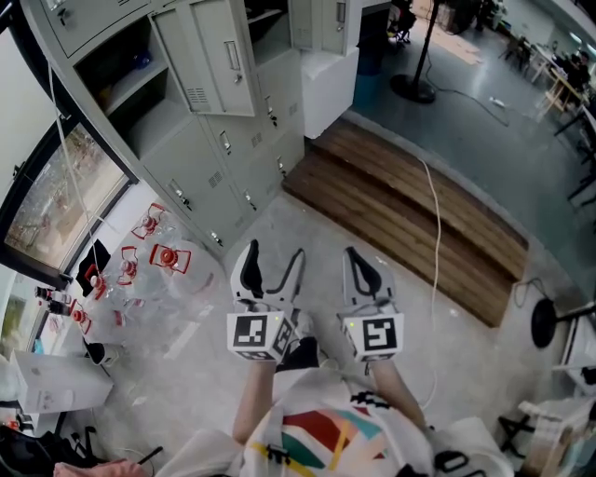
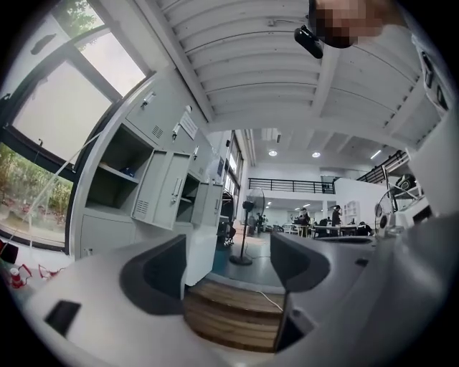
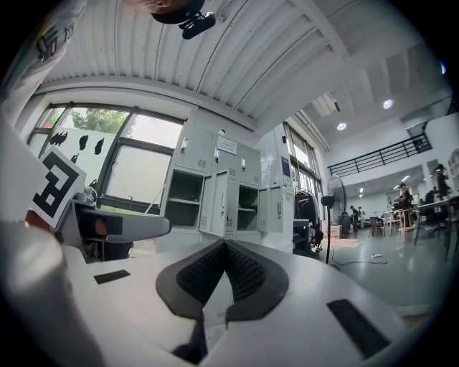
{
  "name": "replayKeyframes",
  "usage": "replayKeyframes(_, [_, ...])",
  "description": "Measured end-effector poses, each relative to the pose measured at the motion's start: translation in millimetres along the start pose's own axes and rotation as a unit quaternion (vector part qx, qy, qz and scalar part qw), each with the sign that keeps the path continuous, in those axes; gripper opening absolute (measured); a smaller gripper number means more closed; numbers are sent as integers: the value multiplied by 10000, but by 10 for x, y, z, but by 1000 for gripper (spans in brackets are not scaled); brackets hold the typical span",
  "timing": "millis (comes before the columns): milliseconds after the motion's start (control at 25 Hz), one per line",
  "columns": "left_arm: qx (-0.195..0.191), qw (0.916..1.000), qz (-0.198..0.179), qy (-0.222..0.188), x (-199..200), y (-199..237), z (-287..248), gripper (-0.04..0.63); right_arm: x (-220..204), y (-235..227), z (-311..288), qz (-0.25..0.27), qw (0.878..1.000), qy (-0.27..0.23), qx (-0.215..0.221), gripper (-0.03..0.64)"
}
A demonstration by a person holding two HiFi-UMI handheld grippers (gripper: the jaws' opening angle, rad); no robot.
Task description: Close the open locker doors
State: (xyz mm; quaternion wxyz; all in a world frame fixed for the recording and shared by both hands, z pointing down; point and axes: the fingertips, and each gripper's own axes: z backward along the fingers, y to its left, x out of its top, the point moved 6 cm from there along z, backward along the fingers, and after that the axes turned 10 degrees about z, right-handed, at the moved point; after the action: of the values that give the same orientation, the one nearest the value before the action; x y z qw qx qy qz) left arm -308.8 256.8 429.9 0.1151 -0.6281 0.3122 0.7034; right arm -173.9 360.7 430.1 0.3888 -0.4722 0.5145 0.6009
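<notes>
A grey locker bank [image 1: 200, 158] stands at the upper left of the head view. One locker door [image 1: 219, 56] hangs open beside a bare compartment [image 1: 112, 70], and a second open door [image 1: 317, 23] shows further along. The left gripper view has the same open door [image 2: 168, 190] to the left of the jaws. My left gripper [image 1: 272, 270] [image 2: 228, 261] is open with nothing between its fingers, low over the floor and well short of the lockers. My right gripper [image 1: 363, 275] [image 3: 226, 261] is shut and empty beside it, facing the open doors [image 3: 219, 204].
A wooden platform [image 1: 410, 214] lies ahead on the right with a white cable [image 1: 436, 242] across it. Red-capped plastic bottles [image 1: 154, 252] litter the floor by the window [image 1: 56, 196]. A fan stand base [image 1: 414, 88] and a white cabinet [image 1: 326, 84] stand beyond the lockers.
</notes>
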Motion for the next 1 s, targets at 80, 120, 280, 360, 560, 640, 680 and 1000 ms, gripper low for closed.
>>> replayKeyframes(80, [40, 10000, 6, 39, -18, 53, -60, 342, -20, -6, -83, -37, 10000, 5, 48, 6])
replayKeyframes(120, [75, 10000, 25, 56, -24, 88, -96, 342, -32, -10, -129, -47, 10000, 12, 72, 6])
replayKeyframes(280, [216, 9997, 38, 78, -15, 231, -289, 342, -86, -79, -351, -40, 9999, 50, 107, 6])
replayKeyframes(360, [272, 9996, 23, 63, 9, 319, -410, 342, -112, -127, -505, -42, 9999, 72, 125, 6])
replayKeyframes(560, [409, 9991, -33, -64, 125, 595, -737, 342, -111, -215, -954, 5, 9998, -30, 182, 6])
replayKeyframes(640, [463, 9988, -17, -134, 191, 699, -856, 342, -94, -228, -1118, 20, 9997, -45, 221, 6])
replayKeyframes(680, [481, 9987, 23, -179, 224, 747, -910, 342, -86, -233, -1193, 18, 9997, -49, 226, 6])
replayKeyframes(1000, [600, 9975, -15, -360, 413, 1076, -1209, 342, -133, -235, -1614, 22, 9998, -86, 204, 6])
